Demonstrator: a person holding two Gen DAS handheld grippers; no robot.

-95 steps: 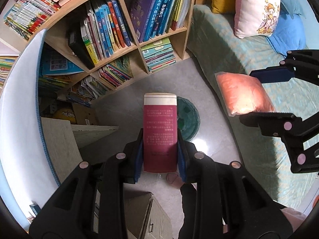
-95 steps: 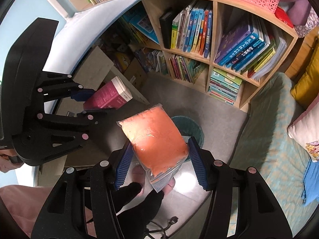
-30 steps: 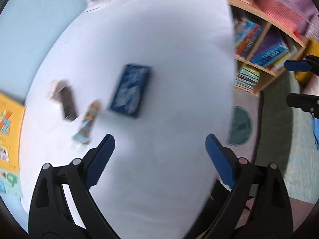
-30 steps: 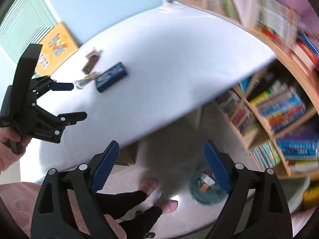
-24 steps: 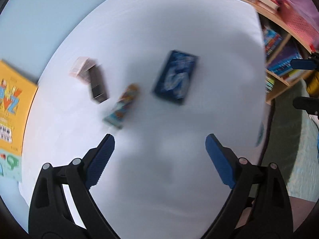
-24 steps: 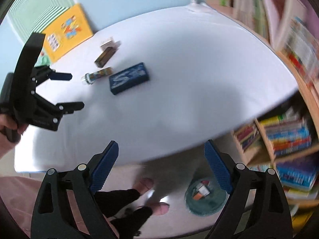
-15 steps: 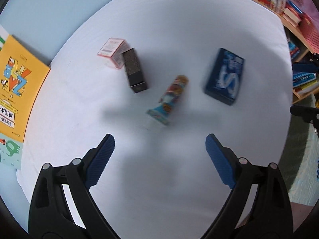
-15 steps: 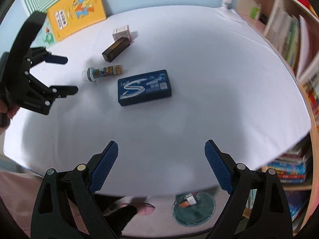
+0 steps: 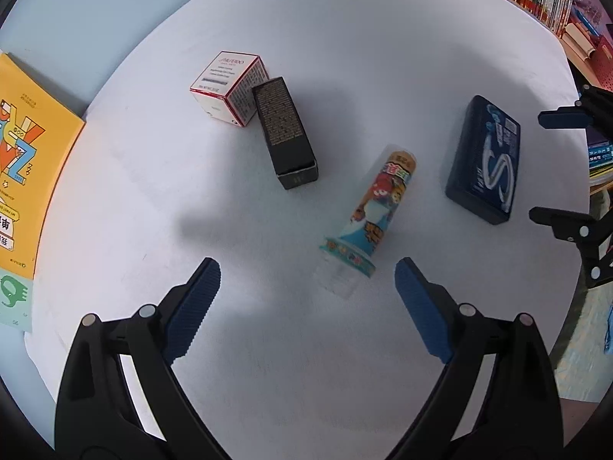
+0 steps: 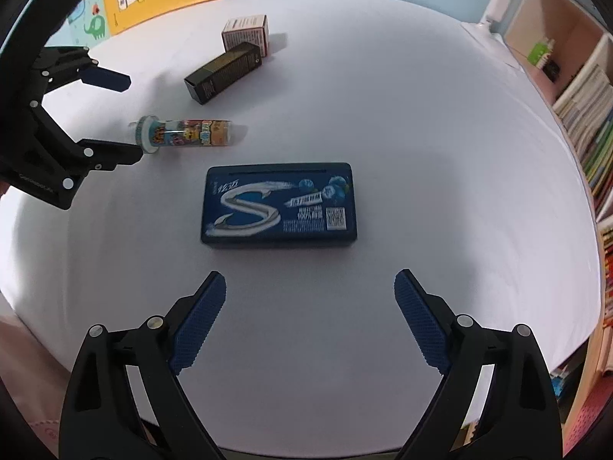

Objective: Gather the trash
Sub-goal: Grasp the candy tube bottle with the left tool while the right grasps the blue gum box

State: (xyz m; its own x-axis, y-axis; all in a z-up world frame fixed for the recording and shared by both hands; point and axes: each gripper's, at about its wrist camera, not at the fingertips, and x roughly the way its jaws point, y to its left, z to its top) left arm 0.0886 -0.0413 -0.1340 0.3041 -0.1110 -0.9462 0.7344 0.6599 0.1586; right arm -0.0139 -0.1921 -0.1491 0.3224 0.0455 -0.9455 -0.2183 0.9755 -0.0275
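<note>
Right hand-held gripper [image 10: 309, 299] gaping, above gum box [image 10: 279, 204]

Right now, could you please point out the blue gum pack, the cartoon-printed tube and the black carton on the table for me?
blue gum pack [image 10: 279, 204], right wrist view, on its printed top face.
cartoon-printed tube [image 9: 377, 204], left wrist view, on its label, mid-length.
black carton [image 9: 283, 127], left wrist view, on its text-covered top face.

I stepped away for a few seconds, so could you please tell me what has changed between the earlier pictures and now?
Both grippers have let go: the left gripper no longer holds the maroon book, the right gripper no longer holds the orange bag. Both now hang open over the white table, having swung away from the bookshelf and floor bin. The blue gum box, cartoon tube, black box and white box lie unmoved.
</note>
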